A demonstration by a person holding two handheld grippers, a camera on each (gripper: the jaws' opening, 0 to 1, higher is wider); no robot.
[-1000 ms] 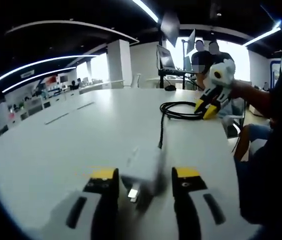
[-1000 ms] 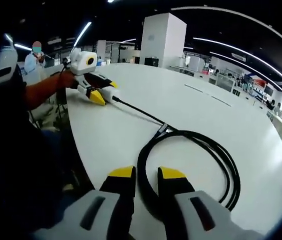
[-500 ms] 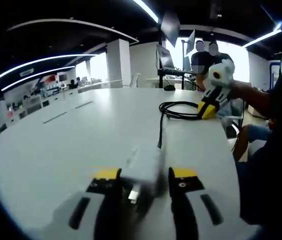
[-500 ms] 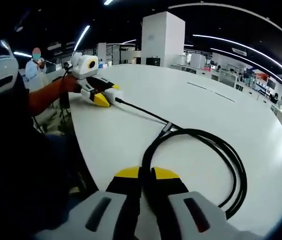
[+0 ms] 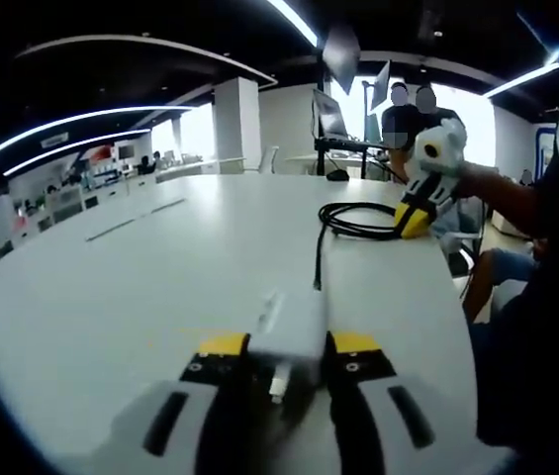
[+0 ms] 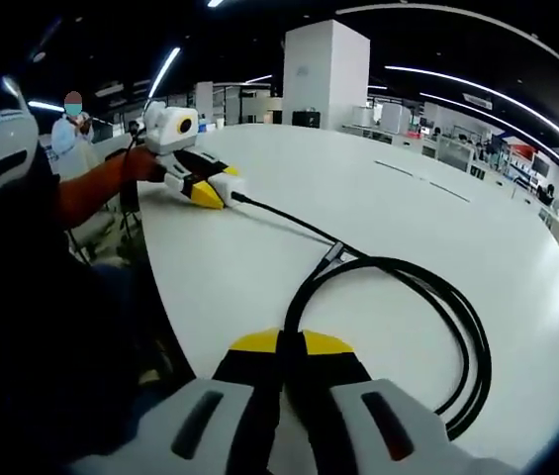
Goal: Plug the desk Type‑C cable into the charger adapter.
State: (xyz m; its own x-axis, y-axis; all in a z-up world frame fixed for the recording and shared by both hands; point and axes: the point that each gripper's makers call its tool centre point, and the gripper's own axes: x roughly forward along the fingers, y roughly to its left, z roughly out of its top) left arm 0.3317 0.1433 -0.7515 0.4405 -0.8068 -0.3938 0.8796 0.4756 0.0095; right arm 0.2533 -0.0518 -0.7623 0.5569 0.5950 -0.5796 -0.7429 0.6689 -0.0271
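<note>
The left tongs (image 5: 277, 344) clamp the white charger adapter (image 5: 289, 322) on the table (image 5: 140, 287); the right tongs (image 6: 292, 343) pinch the coiled black Type-C cable (image 6: 457, 327). Both are gripped; the plugging remains, apparently.

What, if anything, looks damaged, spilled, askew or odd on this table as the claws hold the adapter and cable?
Nothing stands out. The left claw grips the white adapter, and the right claw pinches the black cable, which lies in neat loops on the white table. No damage or spills show.
</note>
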